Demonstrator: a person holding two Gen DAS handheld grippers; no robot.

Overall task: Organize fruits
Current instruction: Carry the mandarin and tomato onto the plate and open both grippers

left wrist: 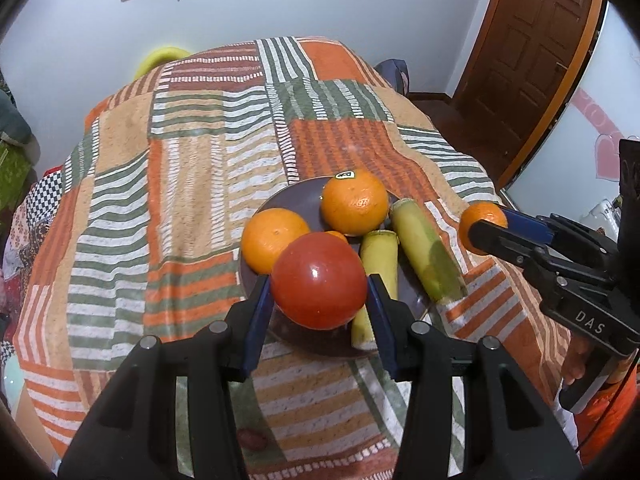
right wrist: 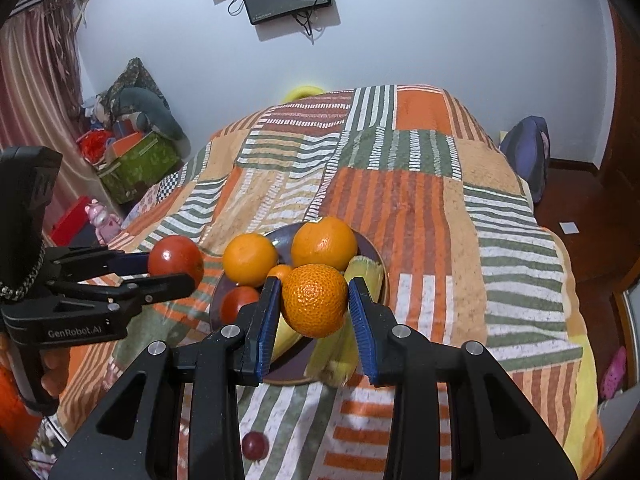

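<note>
My left gripper (left wrist: 320, 286) is shut on a red tomato (left wrist: 319, 280) and holds it above the near side of a dark plate (left wrist: 296, 196); it also shows in the right wrist view (right wrist: 176, 268). My right gripper (right wrist: 314, 304) is shut on a small orange (right wrist: 315, 300) above the plate (right wrist: 366, 250); it shows to the right of the plate in the left wrist view (left wrist: 482, 226). On the plate lie two large oranges (left wrist: 354, 202) (left wrist: 274, 238), two yellow-green corn cobs (left wrist: 426, 250) (left wrist: 378, 256), a small orange (right wrist: 280, 272) and a second tomato (right wrist: 238, 302).
The plate sits on a bed with an orange, green and white patchwork blanket (left wrist: 192, 184). A small dark red fruit (right wrist: 255, 445) lies on the blanket near its front edge. A wooden door (left wrist: 532, 52) is at the right; boxes and clutter (right wrist: 132, 152) stand at the left.
</note>
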